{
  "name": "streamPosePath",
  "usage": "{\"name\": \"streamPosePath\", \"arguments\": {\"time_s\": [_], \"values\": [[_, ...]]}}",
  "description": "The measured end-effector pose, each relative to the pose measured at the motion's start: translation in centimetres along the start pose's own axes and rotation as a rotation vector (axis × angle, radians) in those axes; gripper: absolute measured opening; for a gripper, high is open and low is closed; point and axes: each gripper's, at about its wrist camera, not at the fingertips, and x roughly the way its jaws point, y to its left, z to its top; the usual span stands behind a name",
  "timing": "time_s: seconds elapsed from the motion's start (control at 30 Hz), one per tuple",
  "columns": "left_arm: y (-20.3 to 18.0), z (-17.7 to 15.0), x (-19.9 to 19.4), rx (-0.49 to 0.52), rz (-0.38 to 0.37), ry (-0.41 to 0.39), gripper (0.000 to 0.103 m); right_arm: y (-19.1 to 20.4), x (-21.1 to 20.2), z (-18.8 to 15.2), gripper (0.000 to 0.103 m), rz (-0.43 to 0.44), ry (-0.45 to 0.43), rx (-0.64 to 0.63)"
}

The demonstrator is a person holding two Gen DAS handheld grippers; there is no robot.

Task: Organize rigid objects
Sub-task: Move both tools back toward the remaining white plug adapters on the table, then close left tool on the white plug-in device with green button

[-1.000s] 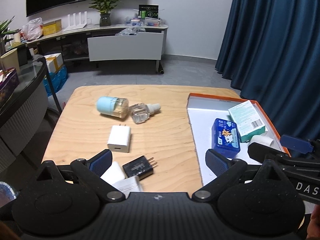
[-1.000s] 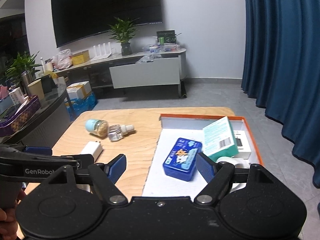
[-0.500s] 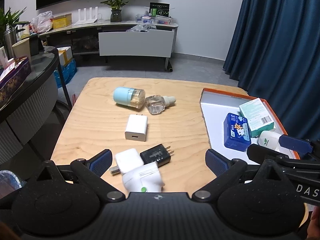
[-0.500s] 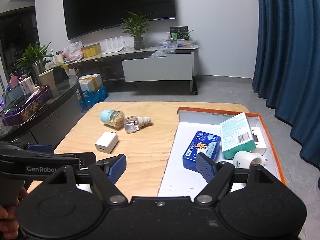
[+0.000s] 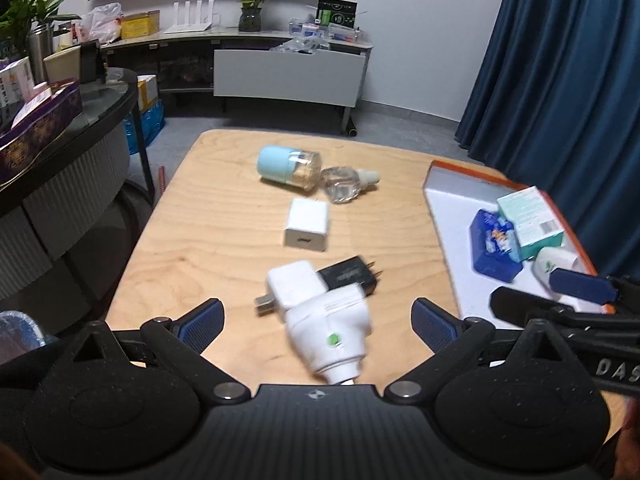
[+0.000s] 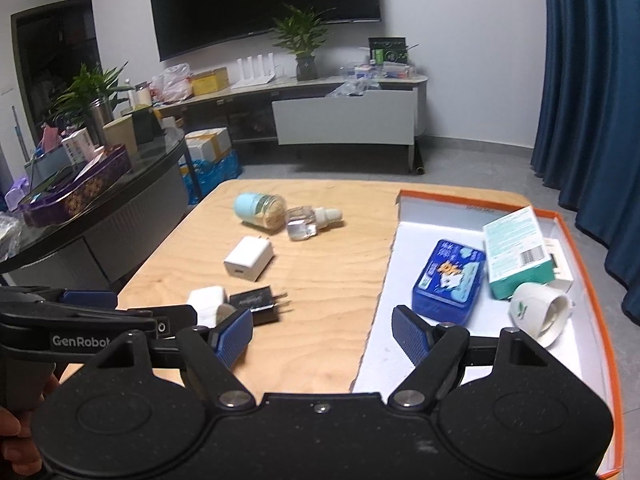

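On the wooden table (image 5: 224,240) lie a blue-capped jar (image 5: 289,167), a clear bottle (image 5: 343,187), a white charger (image 5: 307,225), a black charger (image 5: 349,274), a white plug adapter (image 5: 294,286) and a white plug-in device (image 5: 332,334). My left gripper (image 5: 318,322) is open, with the white device lying between its fingers near the front edge. The orange-rimmed tray (image 6: 576,224) holds a blue tin (image 6: 450,280), a teal box (image 6: 518,254) and a white cup (image 6: 540,312). My right gripper (image 6: 322,338) is open and empty over the tray's left edge.
A dark glass-topped counter (image 6: 100,200) with boxes stands left of the table. Behind are a TV bench (image 6: 344,120), a plant and blue curtains (image 6: 592,80). The right gripper's finger (image 5: 580,286) crosses the tray in the left wrist view.
Both grippers have drawn back and lower, so more of the table's near part shows. The white plug-in device has come fully into view between the left fingers.
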Motion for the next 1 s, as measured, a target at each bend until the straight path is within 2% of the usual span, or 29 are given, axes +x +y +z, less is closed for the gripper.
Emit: {"name": "streamPosePath", "arguments": {"time_s": [0.2, 0.33, 0.5, 0.67, 0.8, 0.87, 0.9, 0.93, 1.0], "values": [[0.9, -0.9, 1.3, -0.018, 0.01, 0.042, 0.103, -0.5, 0.4, -0.5, 0.09, -0.004, 0.015, 0.023], [0.8, -1.4, 1.9, 0.0, 0.016, 0.037, 0.103, -0.9, 0.5, -0.7, 0.091, 0.001, 0.015, 0.035], [1.9, -1.5, 2.8, -0.066, 0.019, 0.053, 0.103, -0.9, 1.1, -0.9, 0.09, 0.014, 0.032, 0.032], [0.2, -1.5, 4.1, -0.051, -0.014, 0.059, 0.103, -1.1, 1.2, -0.9, 0.09, 0.007, 0.035, 0.036], [-0.8, -1.8, 5.9, -0.024, 0.027, 0.051, 0.103, -1.4, 1.4, -0.9, 0.09, 0.004, 0.039, 0.041], [-0.6, -2.0, 6.6, -0.04, 0.018, 0.054, 0.086, -1.5, 1.5, -1.0, 0.09, 0.003, 0.044, 0.043], [-0.7, -2.1, 6.5, -0.027, 0.021, 0.023, 0.08, -1.5, 1.6, -1.0, 0.09, 0.003, 0.046, 0.043], [-0.7, -2.1, 6.5, -0.018, 0.003, 0.022, 0.067, -1.5, 1.8, -0.9, 0.09, 0.004, 0.047, 0.042], [-0.5, -2.0, 6.2, -0.01, -0.006, 0.026, 0.066, -1.5, 2.0, -1.0, 0.09, 0.007, 0.05, 0.041]]}}
